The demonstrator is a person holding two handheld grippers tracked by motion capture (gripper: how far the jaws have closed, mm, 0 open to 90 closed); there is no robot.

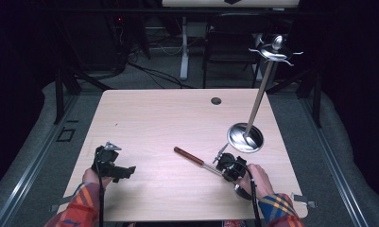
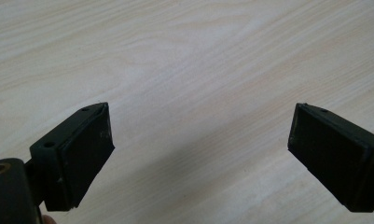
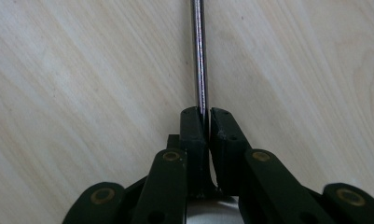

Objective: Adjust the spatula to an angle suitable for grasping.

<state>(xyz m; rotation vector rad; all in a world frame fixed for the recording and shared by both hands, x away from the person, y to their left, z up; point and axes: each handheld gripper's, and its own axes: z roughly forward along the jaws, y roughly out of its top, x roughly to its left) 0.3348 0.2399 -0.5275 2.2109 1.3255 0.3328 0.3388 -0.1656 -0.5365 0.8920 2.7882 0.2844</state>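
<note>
On the desk (image 1: 144, 118) there is one utensil (image 1: 193, 157) with a brown handle and a metal shaft, and one metal stand (image 1: 246, 137) — a round base, one thin pole and a ring of hooks on top. There are two grippers — the left gripper (image 1: 112, 163) and the right gripper (image 1: 226, 164). The desk has one small round hole (image 1: 216, 100).

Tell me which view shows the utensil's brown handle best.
The high view: the utensil lies on the table with its brown handle in full sight, pointing away from the right gripper. The right gripper view has just the metal shaft pinched between the jaws. The left gripper view looks at bare wood.
</note>
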